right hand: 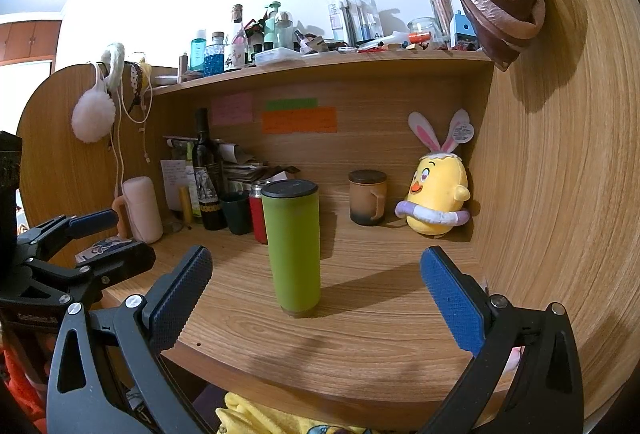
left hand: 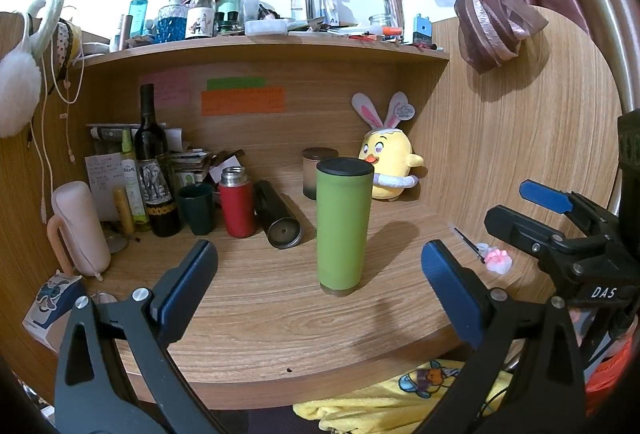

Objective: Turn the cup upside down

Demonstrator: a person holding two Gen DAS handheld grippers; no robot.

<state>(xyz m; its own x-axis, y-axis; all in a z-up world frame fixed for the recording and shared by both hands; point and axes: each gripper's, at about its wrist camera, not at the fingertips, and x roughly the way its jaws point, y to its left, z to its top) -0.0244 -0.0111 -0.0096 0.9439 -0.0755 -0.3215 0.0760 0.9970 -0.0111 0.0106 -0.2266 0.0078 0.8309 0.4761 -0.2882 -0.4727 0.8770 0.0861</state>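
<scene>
A tall green cup [left hand: 342, 226] with a black end on top stands on the wooden desk [left hand: 280, 318]; it also shows in the right wrist view [right hand: 294, 248]. My left gripper [left hand: 320, 270] is open, its blue pads wide apart, short of the cup and empty. My right gripper [right hand: 316, 280] is open too, short of the cup and empty. The right gripper also shows at the right of the left wrist view [left hand: 520, 209], and the left gripper at the left of the right wrist view [right hand: 112, 234].
At the back left stand a red flask [left hand: 237, 201], a dark green mug [left hand: 197, 207], a wine bottle [left hand: 154, 169], a lying black tumbler [left hand: 278, 213] and a pink bottle [left hand: 80, 230]. A yellow chick plush [left hand: 388, 165] and a brown mug [right hand: 367, 197] sit at the back right.
</scene>
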